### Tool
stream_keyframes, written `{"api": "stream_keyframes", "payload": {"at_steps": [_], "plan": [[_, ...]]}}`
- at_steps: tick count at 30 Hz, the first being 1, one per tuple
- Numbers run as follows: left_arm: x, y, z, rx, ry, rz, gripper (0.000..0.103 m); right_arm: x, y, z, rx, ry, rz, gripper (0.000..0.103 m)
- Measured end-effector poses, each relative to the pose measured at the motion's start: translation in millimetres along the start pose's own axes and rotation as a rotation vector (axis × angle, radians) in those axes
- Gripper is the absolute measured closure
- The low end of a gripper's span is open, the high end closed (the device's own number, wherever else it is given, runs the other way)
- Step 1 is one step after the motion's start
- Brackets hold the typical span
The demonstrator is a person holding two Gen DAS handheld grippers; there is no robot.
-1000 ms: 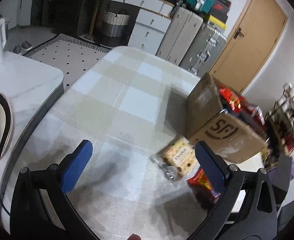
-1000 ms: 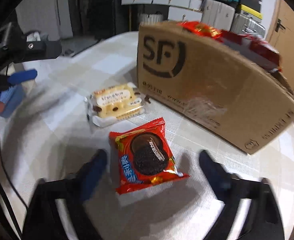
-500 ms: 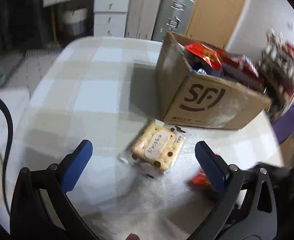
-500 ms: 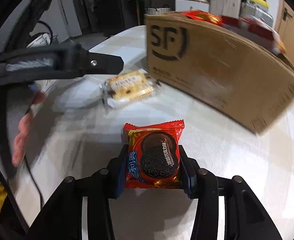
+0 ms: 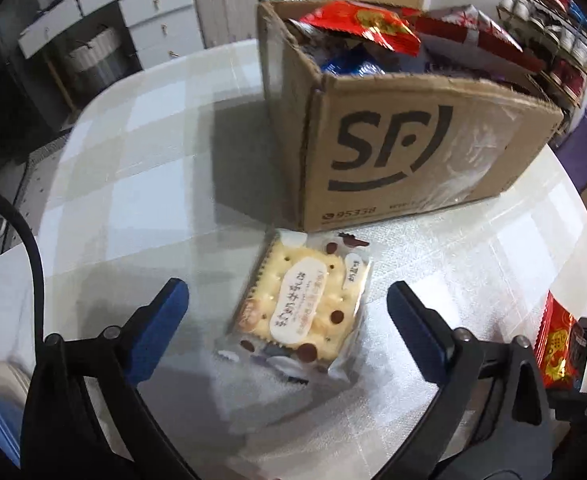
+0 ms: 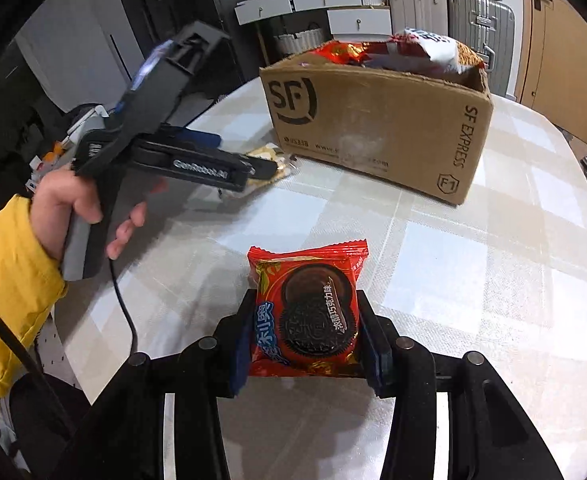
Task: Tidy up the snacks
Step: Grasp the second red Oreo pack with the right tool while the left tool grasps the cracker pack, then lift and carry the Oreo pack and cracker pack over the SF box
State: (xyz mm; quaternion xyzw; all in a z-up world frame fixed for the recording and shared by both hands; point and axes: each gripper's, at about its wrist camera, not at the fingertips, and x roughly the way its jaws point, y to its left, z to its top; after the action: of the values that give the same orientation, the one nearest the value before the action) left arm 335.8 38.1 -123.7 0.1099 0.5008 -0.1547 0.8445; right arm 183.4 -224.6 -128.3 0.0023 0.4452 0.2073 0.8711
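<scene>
A clear pack of cream crackers (image 5: pixel 299 308) lies on the checked tablecloth just in front of the SF cardboard box (image 5: pixel 413 156), which is full of snack bags. My left gripper (image 5: pixel 287 312) hangs over the pack with a blue finger on each side of it; its jaws are closing, and the pads stand apart from the wrapper. My right gripper (image 6: pixel 305 336) is shut on a red Oreo packet (image 6: pixel 307 312) and holds it above the table. In the right wrist view the left gripper (image 6: pixel 233 164) covers most of the cracker pack (image 6: pixel 269 156).
The round table (image 6: pixel 493 260) carries the box (image 6: pixel 377 120) at its far side. A hand in a yellow sleeve (image 6: pixel 9 280) holds the left gripper, its black cable trailing down. Drawers, suitcases and a jar shelf (image 5: pixel 549 24) stand beyond the table.
My left gripper swung over the cracker pack and came down around it. The right gripper shut on the Oreo packet, then lifted it off the table.
</scene>
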Motion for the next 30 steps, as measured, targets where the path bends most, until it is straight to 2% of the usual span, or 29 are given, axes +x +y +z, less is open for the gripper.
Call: {"api": "stream_keyframes", "payload": {"at_steps": [1,2,3,7,12,18,25,30], "plan": [[5,0,1,0.010,0.019,0.004,0.020,-3,4,-3,0.002,0.000,0.003,0.058],[9,0,1,0.014,0.029,-0.001,0.033,-3,3,-4,0.006,0.000,0.008,0.058],[12,0,1,0.011,0.039,-0.009,0.038,-5,3,-8,0.011,-0.001,0.012,0.058],[15,1,-1,0.003,0.038,-0.021,0.040,-12,-3,-16,0.025,0.001,0.017,0.058],[6,-2,-17,-0.003,0.041,-0.085,0.042,-8,-15,-16,0.067,0.003,0.015,0.058],[-14,5,-45,-0.073,0.020,-0.121,0.042,-16,-16,-14,0.085,-0.031,0.033,0.058],[-71,-1,-78,-0.145,-0.073,-0.205,0.042,-41,-7,-14,0.090,-0.126,0.070,0.058],[-119,-16,-80,-0.178,-0.119,-0.225,0.042,-69,2,-14,0.095,-0.209,0.084,0.058]]}}
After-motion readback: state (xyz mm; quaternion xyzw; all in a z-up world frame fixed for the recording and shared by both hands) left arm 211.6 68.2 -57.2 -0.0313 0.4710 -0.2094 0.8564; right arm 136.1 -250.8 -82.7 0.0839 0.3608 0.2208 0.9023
